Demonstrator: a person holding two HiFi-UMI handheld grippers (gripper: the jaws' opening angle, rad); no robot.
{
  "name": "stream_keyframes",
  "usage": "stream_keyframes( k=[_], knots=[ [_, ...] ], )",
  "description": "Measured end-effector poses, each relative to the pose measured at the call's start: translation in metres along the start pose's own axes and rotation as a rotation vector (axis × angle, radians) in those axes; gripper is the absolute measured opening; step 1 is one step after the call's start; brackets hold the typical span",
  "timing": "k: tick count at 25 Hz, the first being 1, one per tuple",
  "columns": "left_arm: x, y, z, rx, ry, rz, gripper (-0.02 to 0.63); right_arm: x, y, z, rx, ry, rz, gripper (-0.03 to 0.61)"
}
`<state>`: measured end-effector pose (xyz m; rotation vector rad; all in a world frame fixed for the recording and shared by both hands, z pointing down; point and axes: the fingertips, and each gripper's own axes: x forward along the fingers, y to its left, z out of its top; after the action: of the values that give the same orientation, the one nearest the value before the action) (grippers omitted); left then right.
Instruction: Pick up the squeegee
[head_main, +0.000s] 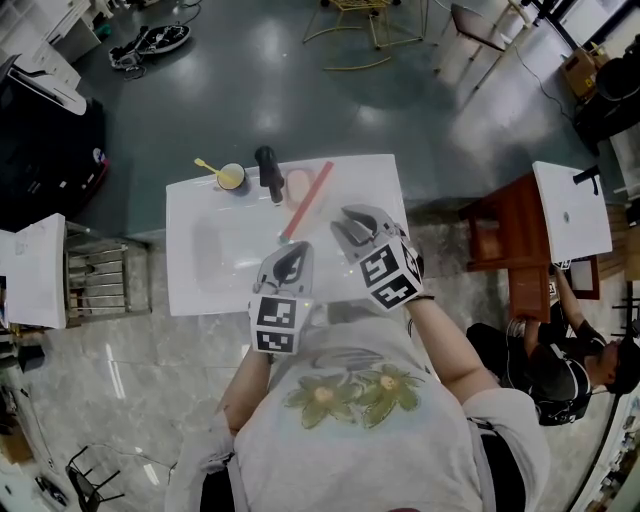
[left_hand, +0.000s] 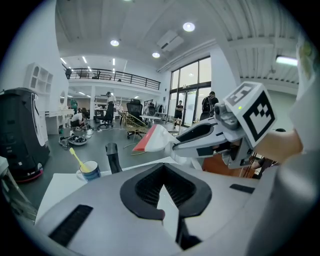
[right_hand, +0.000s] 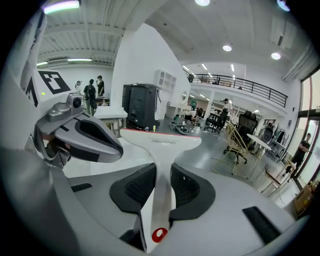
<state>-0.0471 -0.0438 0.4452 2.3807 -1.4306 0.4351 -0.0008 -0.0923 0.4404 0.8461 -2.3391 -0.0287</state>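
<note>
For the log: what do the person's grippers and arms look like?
The left gripper and right gripper are light grey moulded shells with black ribbed pads lining the fingers. Each carries a white cube with black square markers. The person wears a pale short-sleeved T-shirt with a yellow flower print.

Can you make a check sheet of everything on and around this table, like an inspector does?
Surface: white table, mostly bare.
Job's things: squeegee, held by its handle, red-edged blade pointing away.
Clutter: cup with a yellow stick in it and a black upright object, both near the far edge.
Grippers: right gripper, fingers clamped on the squeegee handle; left gripper, shut and empty.
Cables: nothing seen on the table.
Surroundings: grey floor, gold wire chairs, seated person to the right.
</note>
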Motion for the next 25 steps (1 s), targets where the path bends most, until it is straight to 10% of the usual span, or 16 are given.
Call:
stream_keyframes(
  k=[25],
  knots=[
    [-0.029, -0.016, -0.022, -0.014, -0.007, 0.022, 0.009, -0.051, 0.038, 0.021, -0.119, -0.113, -0.045, 0.1]
  ],
)
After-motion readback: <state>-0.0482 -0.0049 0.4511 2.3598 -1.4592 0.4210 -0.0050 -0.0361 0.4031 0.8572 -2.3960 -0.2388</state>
